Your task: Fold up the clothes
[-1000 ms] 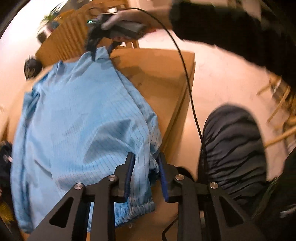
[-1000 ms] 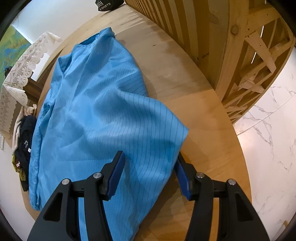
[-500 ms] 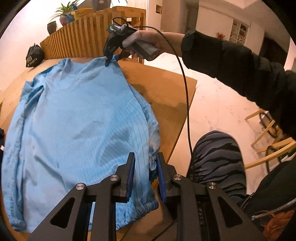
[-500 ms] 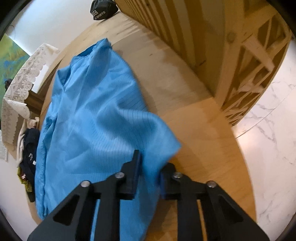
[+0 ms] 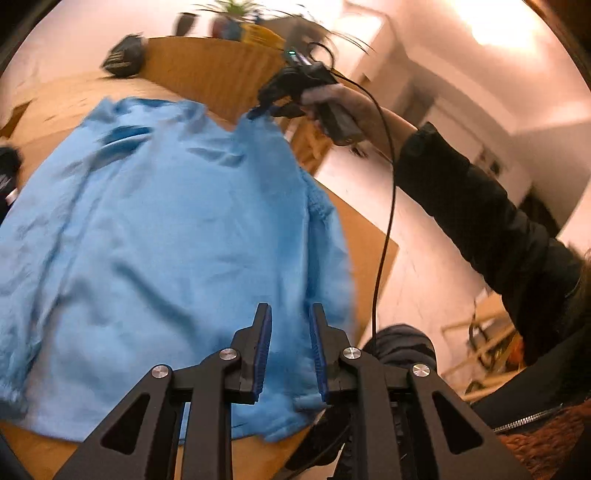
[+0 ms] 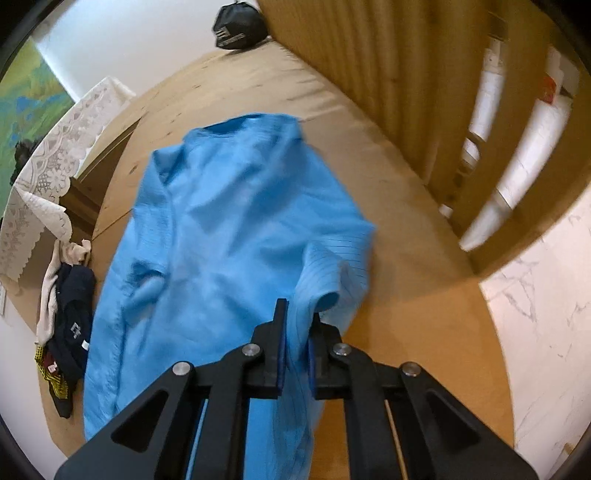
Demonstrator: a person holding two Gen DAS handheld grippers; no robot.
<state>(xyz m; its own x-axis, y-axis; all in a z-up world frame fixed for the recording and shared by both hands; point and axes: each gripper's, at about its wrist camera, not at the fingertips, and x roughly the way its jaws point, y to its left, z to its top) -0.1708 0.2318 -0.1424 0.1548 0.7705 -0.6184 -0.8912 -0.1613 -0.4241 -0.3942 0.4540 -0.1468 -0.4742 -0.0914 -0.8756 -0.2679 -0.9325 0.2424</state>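
Now that the right hand-held gripper (image 6: 295, 341) has clamped down on a corner of the light blue garment (image 6: 221, 236), where a second ago its jaws stood wide around the cloth, both ends of one edge are in a grip and the fold can begin. The left hand-held gripper (image 5: 290, 349) is likewise clenched on a gathered bit of the same garment at the edge nearest the person, its jaws narrow with cloth bunched between them. Seen from the left wrist, the right hand-held gripper (image 5: 264, 107) pinches the far corner, which has come up off the wooden worktop (image 6: 417, 295), while the rest of the garment lies spread on the worktop's middle. Both views are blurred, so both hands appear to be moving. Beyond the garment, at the worktop's far end, sits a black bag (image 6: 238, 27); a small pile of dark clothes (image 6: 66, 332) lies at the side of the garment away from the held edge. My judgement is that the lifted edge should next be carried across the garment toward that pile, keeping it taut so the fold lands straight.
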